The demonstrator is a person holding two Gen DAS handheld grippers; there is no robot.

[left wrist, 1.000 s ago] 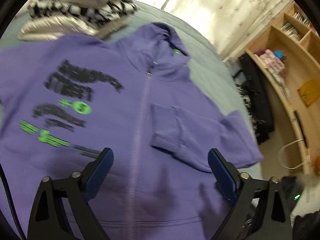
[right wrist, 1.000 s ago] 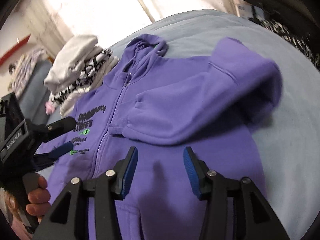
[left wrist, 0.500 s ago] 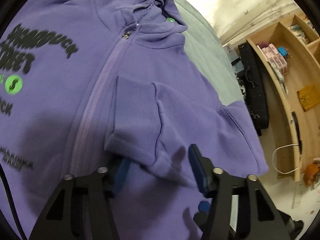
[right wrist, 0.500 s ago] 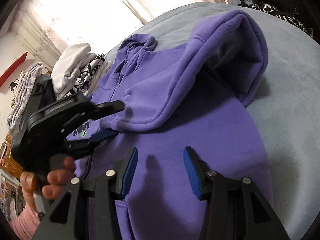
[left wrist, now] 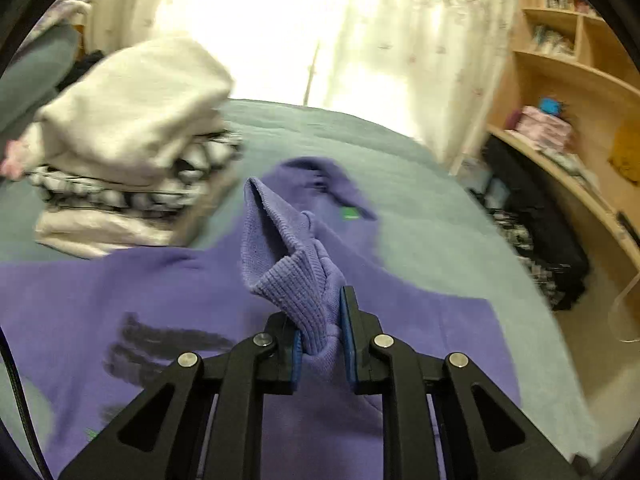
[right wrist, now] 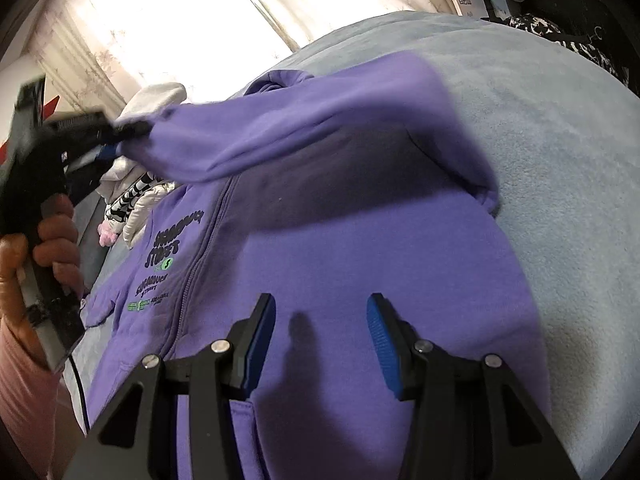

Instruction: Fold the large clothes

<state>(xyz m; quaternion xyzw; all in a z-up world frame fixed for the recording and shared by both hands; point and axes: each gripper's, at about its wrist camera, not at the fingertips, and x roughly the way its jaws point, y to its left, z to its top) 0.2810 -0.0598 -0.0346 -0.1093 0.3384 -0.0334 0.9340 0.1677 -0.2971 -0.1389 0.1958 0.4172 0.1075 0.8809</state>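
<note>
A purple zip hoodie (right wrist: 340, 264) with black and green print lies front up on the grey-blue bed (right wrist: 560, 152). My left gripper (left wrist: 320, 332) is shut on the ribbed cuff (left wrist: 296, 276) of its sleeve and holds it lifted above the chest. In the right wrist view the raised sleeve (right wrist: 288, 128) stretches from the shoulder to the left gripper (right wrist: 120, 136). My right gripper (right wrist: 320, 332) is open and empty, low over the hoodie's lower front.
A stack of folded white and black-and-white clothes (left wrist: 132, 140) sits on the bed beyond the hoodie, left of its hood. Wooden shelves (left wrist: 580, 92) and a dark bag (left wrist: 536, 220) stand off the bed's right side. Curtains (left wrist: 360, 32) hang behind.
My left gripper closed on the sleeve cuff and lifted it up off the hoodie's chest. The right gripper stayed open over the lower front.
</note>
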